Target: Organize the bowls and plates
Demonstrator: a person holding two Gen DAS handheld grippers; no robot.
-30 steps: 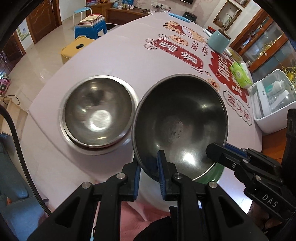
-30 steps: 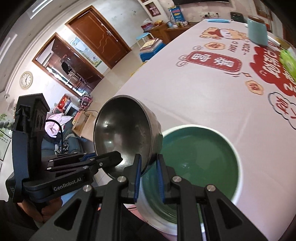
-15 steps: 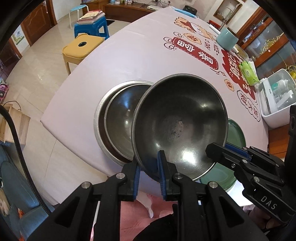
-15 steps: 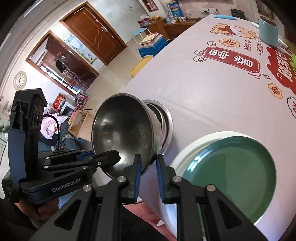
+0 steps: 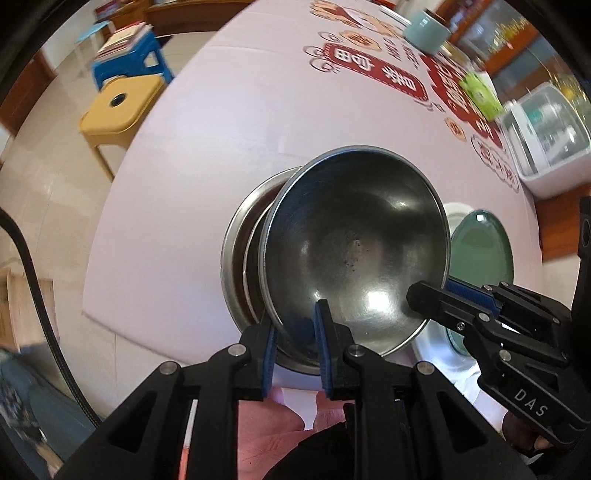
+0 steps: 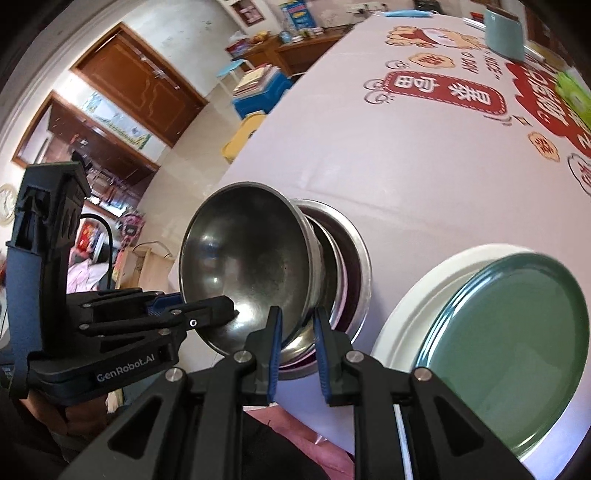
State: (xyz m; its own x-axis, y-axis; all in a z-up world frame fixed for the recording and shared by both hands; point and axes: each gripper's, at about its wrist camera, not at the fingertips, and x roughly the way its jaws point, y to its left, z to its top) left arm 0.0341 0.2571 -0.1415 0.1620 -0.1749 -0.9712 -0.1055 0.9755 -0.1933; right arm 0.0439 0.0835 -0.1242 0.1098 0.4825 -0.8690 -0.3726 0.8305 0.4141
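A steel bowl hangs tilted over a stack of nested steel bowls near the table's front edge. My left gripper is shut on its near rim. My right gripper is shut on the rim at the right. In the right wrist view the held bowl leans left, partly inside the stack, with my right gripper on its rim and the left gripper reaching in from the left. A green plate lies on a white plate to the right.
The table carries a pale cloth with red print. At its far side stand a teal canister, a green tissue pack and a white plastic box. A yellow stool and a blue stool stand on the floor at left.
Both grippers carried the steel bowl leftward, from above the green plate to over the nested bowls, and lowered it. The bowl now hides most of the stack.
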